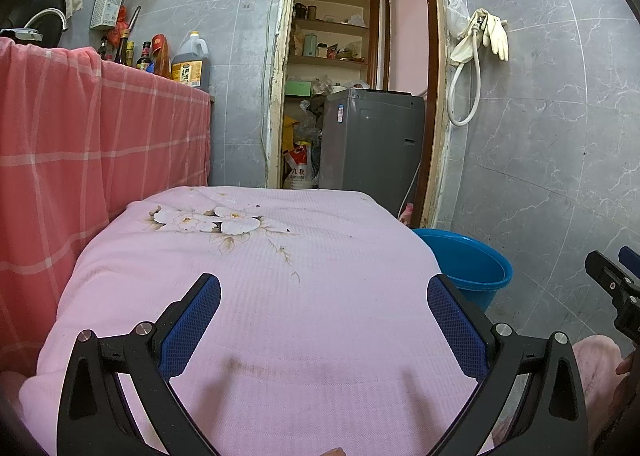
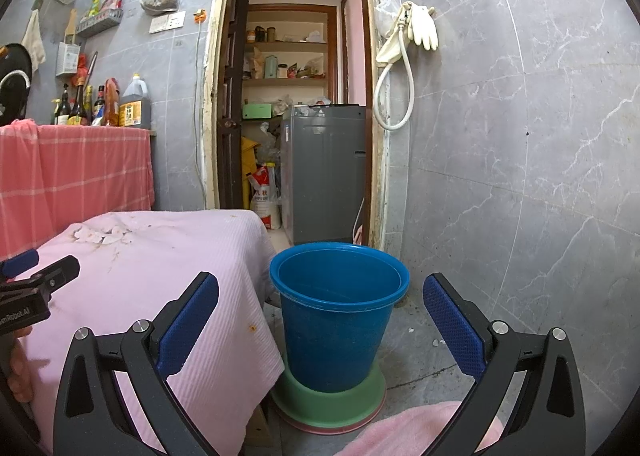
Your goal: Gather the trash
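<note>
The fingers of both grippers are spread wide and hold nothing. The left gripper (image 1: pixel 324 320) hovers over the desk (image 1: pixel 280 296), which is draped in a pink cloth printed with white flowers (image 1: pixel 208 219); the right gripper (image 2: pixel 320 320) points past the desk's corner at the blue bucket (image 2: pixel 338 312), with the bucket framed between its blue pads.

The bucket stands on the floor just beside the desk, on the side away from the red checked cloth (image 1: pixel 80 135), seated on a green base (image 2: pixel 328 400). That spot probably makes it the bin for this job: anything lifted off the desk needs only a short carry over the edge.

As for trash, little shows. The desk's cloth carries a few tiny dark specks near the flower print and an orange stain on its hanging side, and small pale scraps (image 2: pixel 438 342) lie on the floor beside the bucket, on its far side from the desk. Whether the bucket already holds anything cannot be told; its visible inner wall looks bare.

Judging by the released fingers and near-bare desk, collecting is either about to begin or nearly over.
</note>
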